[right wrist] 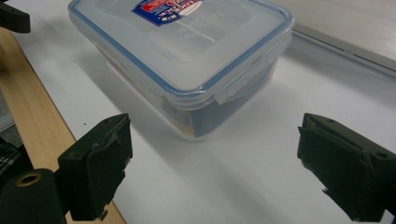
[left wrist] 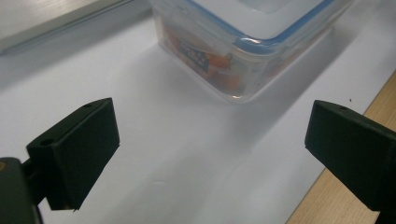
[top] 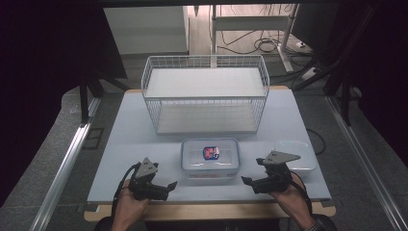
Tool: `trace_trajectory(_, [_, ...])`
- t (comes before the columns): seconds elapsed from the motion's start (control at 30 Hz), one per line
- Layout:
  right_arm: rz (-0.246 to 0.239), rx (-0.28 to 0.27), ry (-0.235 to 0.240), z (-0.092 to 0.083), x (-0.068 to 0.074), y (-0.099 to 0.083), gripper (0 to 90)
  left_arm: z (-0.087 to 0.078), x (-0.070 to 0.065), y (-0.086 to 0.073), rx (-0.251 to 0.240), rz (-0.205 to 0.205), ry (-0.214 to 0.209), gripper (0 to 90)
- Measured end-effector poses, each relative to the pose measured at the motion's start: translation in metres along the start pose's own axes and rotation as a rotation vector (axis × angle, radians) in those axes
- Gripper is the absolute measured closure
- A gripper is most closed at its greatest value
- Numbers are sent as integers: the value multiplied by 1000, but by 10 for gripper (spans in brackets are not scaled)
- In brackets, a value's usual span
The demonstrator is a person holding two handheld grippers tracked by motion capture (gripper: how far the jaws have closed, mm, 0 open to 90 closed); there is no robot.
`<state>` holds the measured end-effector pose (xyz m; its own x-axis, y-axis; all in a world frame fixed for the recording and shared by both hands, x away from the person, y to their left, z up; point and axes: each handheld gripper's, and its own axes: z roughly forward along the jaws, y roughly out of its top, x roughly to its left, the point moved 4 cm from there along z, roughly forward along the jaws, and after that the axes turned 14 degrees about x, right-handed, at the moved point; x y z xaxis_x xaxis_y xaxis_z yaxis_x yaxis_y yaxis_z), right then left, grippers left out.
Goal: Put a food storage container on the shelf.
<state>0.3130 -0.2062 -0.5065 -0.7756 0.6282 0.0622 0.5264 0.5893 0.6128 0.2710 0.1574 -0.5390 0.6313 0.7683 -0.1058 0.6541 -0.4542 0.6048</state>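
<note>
A clear plastic container [top: 210,156] with a blue-rimmed lid and a red and blue label stands at the table's front middle. It holds a coloured packet. My left gripper [top: 169,186] is to its left, open and empty, with a corner of the container [left wrist: 243,42] beyond its jaws. My right gripper [top: 246,179] is to its right, also open and empty, facing the container [right wrist: 187,51] and its lid clasp. Neither gripper touches the box.
A white wire basket [top: 206,94] stands behind the container at the table's far side. A second clear lidded container [top: 295,154] sits at the right, just beyond my right gripper. The table's wooden front edge [top: 211,210] runs close under both hands.
</note>
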Motion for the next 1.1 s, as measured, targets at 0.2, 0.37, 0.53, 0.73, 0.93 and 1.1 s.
trace_trajectory(0.2, [-6, 6, -6, -1, 3, 3, 35, -1, -1, 1, 16, -3, -8, 41])
trace_trajectory(0.37, [21, 9, 12, -3, 3, 9, 18, 0, -3, 6, 48, 13, -14, 23])
trace_trajectory(0.53, [58, 30, 27, -6, -3, 19, 85, -2, 0, 21, 40, -8, -64, 50])
trace_trajectory(0.73, [43, 44, 64, 2, -9, 39, 127, 0, 6, 41, 30, 6, -53, 100])
trace_trajectory(0.93, [53, 77, 81, 23, -18, 49, 122, 18, 11, 64, 57, 12, -97, 91])
trace_trajectory(1.1, [97, 120, 149, 38, -27, 53, 110, 32, 15, 76, 71, 3, -127, 98])
